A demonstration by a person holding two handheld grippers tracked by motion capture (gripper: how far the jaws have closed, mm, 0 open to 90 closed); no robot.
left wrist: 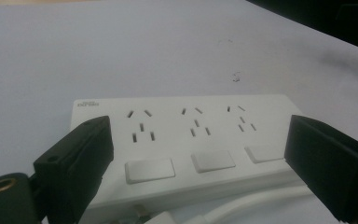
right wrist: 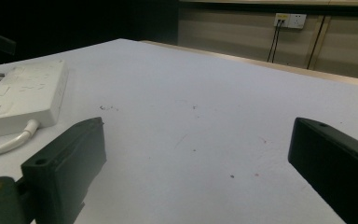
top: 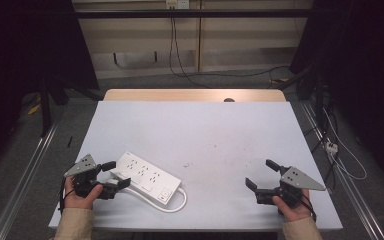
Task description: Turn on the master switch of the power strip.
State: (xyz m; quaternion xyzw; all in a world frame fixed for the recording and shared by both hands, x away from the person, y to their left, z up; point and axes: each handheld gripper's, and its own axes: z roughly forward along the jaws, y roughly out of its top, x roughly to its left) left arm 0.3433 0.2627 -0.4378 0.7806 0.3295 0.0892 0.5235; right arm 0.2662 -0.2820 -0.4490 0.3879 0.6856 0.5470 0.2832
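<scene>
Jaws gape on two grippers, left gripper (top: pixel 116 174) beside one power strip (top: pixel 148 177).

Your pale grey matte tabletop (top: pixel 215 130) is evenly lit from overhead, soft shadows only, while everything around it sinks into murky black; close-up jaws look blurry.

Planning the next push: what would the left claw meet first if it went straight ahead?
The left claw, open, points at the white power strip lying just ahead, so it would likely meet the strip's near side first.

White power strip (top: pixel 147 177) on pale table (top: pixel 205 130); wall socket (right wrist: pixel 290 20)
</scene>
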